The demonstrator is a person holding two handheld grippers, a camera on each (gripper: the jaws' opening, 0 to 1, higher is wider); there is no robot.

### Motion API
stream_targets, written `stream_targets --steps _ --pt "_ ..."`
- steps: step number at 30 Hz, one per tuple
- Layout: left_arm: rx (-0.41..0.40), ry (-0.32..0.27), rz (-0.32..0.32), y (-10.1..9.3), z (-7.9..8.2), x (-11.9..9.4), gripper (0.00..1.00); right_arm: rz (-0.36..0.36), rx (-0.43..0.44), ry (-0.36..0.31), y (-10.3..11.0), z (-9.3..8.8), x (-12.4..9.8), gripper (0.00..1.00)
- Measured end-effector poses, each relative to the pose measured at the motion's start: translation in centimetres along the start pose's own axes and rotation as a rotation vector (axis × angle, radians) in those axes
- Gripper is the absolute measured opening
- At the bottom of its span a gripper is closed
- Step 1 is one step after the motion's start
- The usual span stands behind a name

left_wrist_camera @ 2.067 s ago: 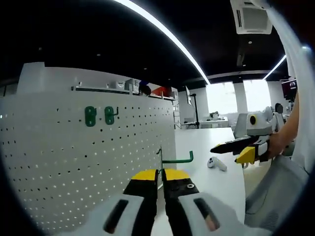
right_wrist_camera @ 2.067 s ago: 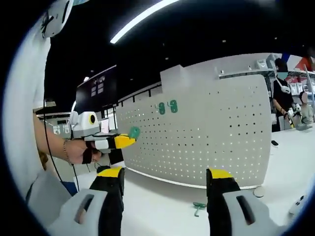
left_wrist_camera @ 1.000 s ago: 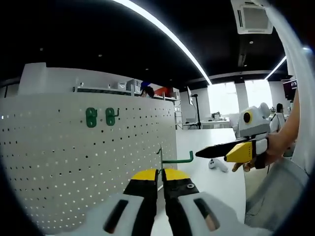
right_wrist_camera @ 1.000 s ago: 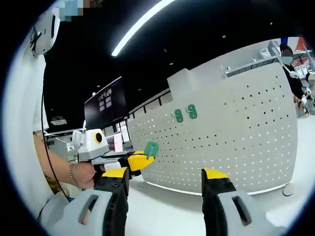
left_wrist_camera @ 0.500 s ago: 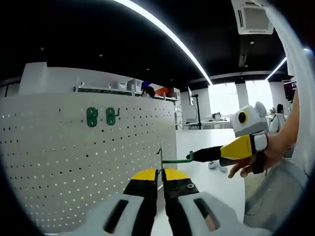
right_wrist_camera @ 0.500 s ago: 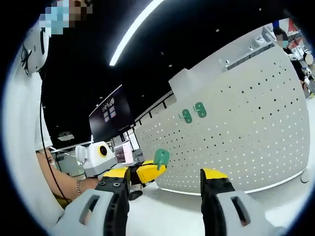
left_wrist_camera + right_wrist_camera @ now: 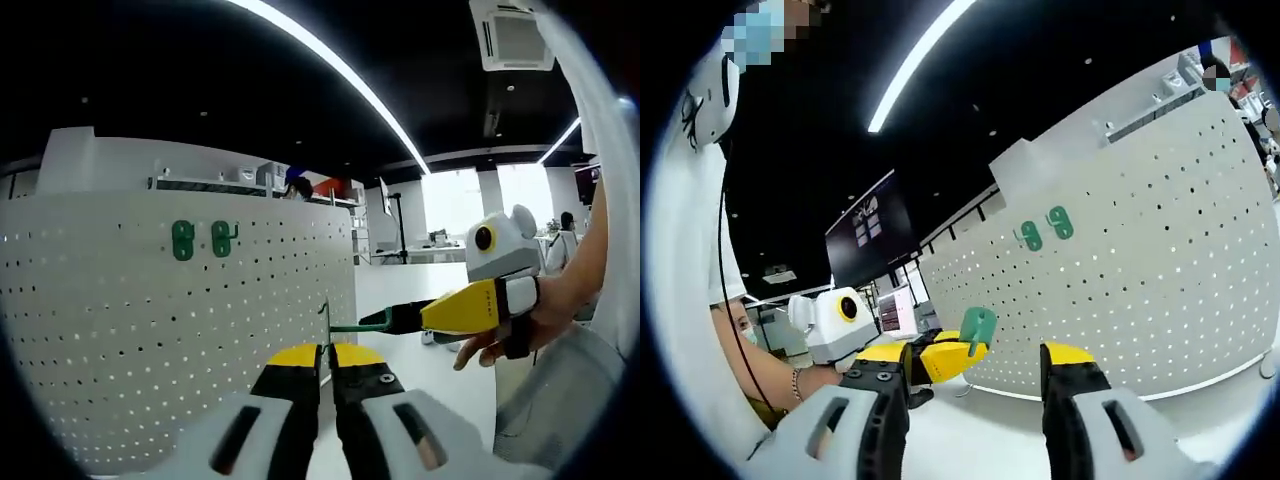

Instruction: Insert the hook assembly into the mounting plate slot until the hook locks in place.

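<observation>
Fingers first: the left gripper (image 7: 325, 358) has its yellow-tipped pads pressed together on the base plate of the green hook assembly (image 7: 345, 326), gripping it with the rod pointing out to the side, away from the white pegboard mounting plate (image 7: 150, 330) that stands right beside it. Coming in from the far side of that rod, in the left gripper view, the right gripper (image 7: 385, 319) has its dark tips up at the upturned end of the hook, touching or very nearly so; I cannot tell from here whether they have actually bitten down. Switch to the right gripper view and its own two yellow-capped fingers (image 7: 1070, 358) stand well apart, plainly spread, with the green plate of the hook sitting between them and a little beyond, clamped in the left gripper's yellow tips. A hand (image 7: 810, 385) wraps that left gripper's handle. Further back, up on the pegboard, two green hooks (image 7: 198, 240) hang side by side in the upper rows of holes. Beyond the pegboard's edge a white tabletop (image 7: 425, 365) stretches away toward bright windows (image 7: 480, 195).
</observation>
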State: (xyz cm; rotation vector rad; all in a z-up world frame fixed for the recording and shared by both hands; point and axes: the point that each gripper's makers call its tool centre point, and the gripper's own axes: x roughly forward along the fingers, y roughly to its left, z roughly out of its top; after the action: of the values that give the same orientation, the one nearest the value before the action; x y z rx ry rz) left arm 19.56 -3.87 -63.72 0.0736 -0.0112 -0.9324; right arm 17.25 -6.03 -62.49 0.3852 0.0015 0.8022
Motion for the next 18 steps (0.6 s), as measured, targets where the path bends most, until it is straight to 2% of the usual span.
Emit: stream_targets --steps 14,18 --pt "-0.003 -0.006 0.008 0.0 0.2 -0.2 0.04 0.017 0.012 -0.001 0.4 0.1 1.3 0.38" --pt "-0.004 -0.009 0.006 -0.1 0.3 -0.2 0.04 0.013 -0.009 0.013 0.3 0.0 1.4 0.25"
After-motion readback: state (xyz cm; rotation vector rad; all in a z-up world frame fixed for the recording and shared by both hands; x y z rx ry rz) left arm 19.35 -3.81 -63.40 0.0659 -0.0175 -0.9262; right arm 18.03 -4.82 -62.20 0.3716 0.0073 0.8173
